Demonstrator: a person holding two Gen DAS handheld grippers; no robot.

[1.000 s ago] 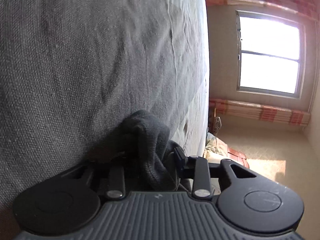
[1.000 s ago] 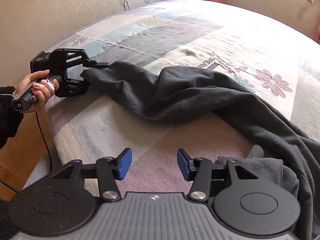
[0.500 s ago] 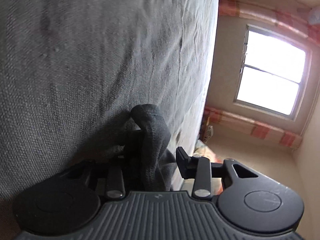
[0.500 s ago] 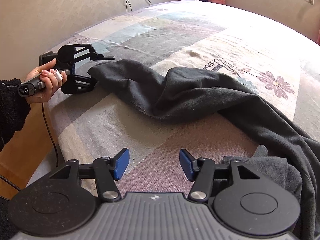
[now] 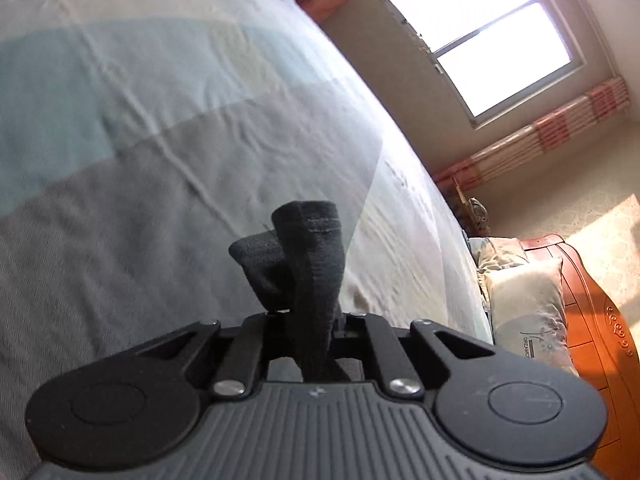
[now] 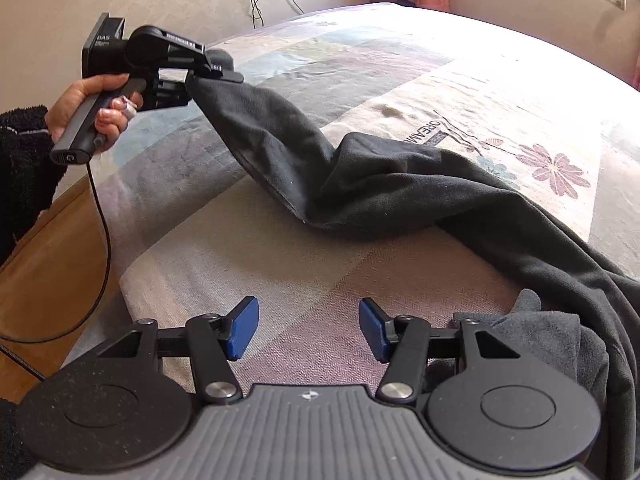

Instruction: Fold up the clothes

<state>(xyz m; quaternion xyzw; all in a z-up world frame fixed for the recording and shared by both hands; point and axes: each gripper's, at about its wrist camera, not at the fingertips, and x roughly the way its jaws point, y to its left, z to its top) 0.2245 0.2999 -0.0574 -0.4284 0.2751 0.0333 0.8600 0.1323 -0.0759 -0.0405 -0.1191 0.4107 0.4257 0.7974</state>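
A long dark grey garment (image 6: 380, 176) lies across the patchwork bedspread (image 6: 280, 248). One end of it rises off the bed to my left gripper (image 6: 202, 74), held by a hand (image 6: 96, 100) at the bed's left edge. In the left wrist view that gripper (image 5: 308, 314) is shut on the garment's hemmed end (image 5: 312, 248), which sticks up between the fingers. My right gripper (image 6: 308, 324) hovers open over the near part of the bed with nothing between its blue pads (image 6: 242, 328). A bunched lighter grey part of the garment (image 6: 560, 340) lies by its right finger.
A pillow (image 5: 524, 304) and a wooden headboard (image 5: 592, 320) stand at the bed's far end under a bright window (image 5: 480, 36). A black cable (image 6: 104, 240) hangs from the left gripper over the wooden floor (image 6: 48, 272) beside the bed.
My left gripper has closed on the garment's end, risen off the bed and rolled, pulling the cloth up with it. The right gripper has stayed put.
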